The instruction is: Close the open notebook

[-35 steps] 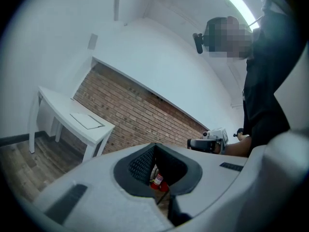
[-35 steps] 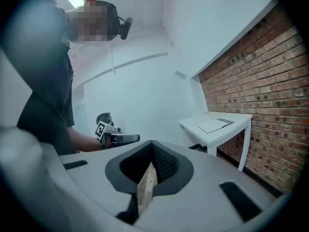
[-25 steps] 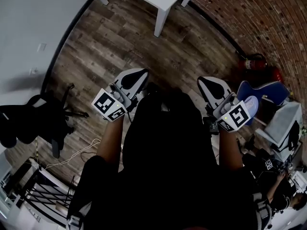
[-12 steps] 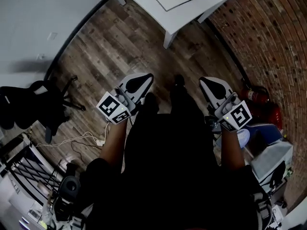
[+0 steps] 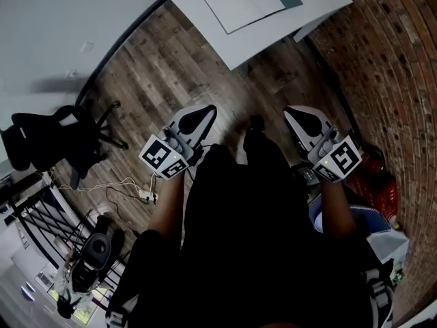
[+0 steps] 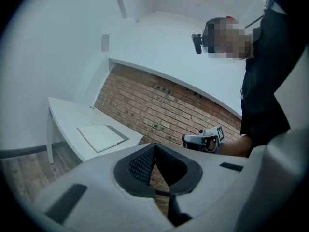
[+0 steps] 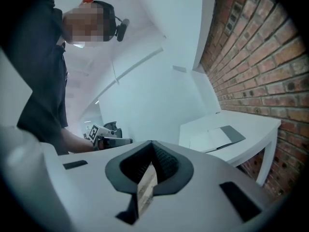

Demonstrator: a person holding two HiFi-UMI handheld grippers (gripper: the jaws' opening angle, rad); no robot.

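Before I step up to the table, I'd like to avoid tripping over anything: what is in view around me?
table: one, white, ahead, near the brick wall
notebook: one, white pages, lying open on the table
office chair: one, black, on the floor at left
cable: one, white, on the floor beside the chair
fire extinguisher: one, red, low at right, partly hidden
brick wall: one, red-brown, right side
floor: wood planks, brown-grey
left gripper: one, white-grey, jaws shut, empty
right gripper: one, white-grey, jaws shut, empty
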